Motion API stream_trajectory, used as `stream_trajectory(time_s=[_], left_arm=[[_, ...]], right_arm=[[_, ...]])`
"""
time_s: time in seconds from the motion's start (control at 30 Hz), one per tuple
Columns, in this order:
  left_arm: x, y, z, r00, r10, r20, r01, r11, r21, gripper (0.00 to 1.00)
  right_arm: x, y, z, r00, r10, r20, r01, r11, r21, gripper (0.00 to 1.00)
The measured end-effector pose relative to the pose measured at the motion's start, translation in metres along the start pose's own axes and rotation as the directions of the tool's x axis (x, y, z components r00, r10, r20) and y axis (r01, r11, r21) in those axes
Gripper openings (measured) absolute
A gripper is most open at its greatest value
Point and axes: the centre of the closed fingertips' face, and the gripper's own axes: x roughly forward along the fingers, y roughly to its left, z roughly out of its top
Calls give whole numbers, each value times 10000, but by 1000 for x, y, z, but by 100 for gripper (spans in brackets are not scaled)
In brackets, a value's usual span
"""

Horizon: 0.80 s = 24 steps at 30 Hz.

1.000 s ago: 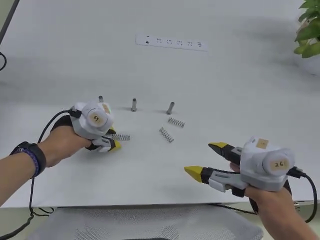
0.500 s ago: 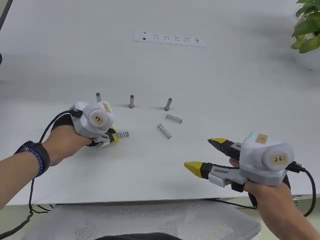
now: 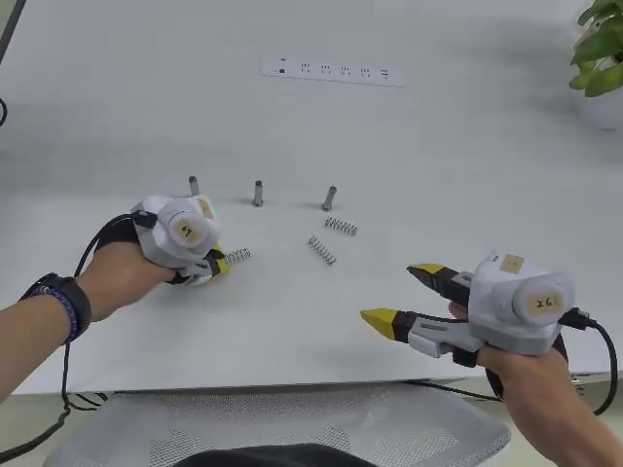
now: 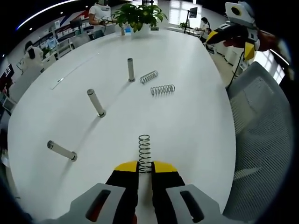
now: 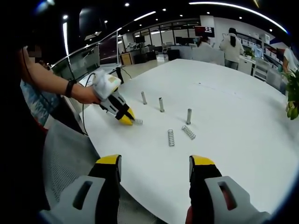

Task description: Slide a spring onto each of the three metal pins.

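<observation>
White table (image 3: 467,146), bearing: three metal pins (image 3: 258,194) standing in a row, all bare; two loose springs (image 3: 340,226) lying near the rightmost pin, touching neither it nor each other; a power strip (image 3: 331,71) at the far side; a leafy plant (image 3: 599,49) at the far right corner. Left hand-held gripper (image 4: 145,165): jaws closed on one end of a third spring (image 4: 144,151), which juts forward past the yellow tips, low over the table before the leftmost pin (whether its free end touches the surface cannot be told). Right hand-held gripper (image 5: 155,163): jaws wide apart, holding nothing, well apart from the pins, at the table's near right edge.
</observation>
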Motion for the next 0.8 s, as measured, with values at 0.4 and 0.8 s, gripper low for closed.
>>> stream_trajectory(time_s=[0.4,0.8], left_arm=[[-26,-2,3,9987,316,412,-316,9995,10,2],[-53,-7,2,9940,743,806,-748,9972,35,2]], right_arm=[[6,6,5,9995,319,71,-318,9994,-103,57],[13,14,13,9970,771,110,-766,9962,-420,55]])
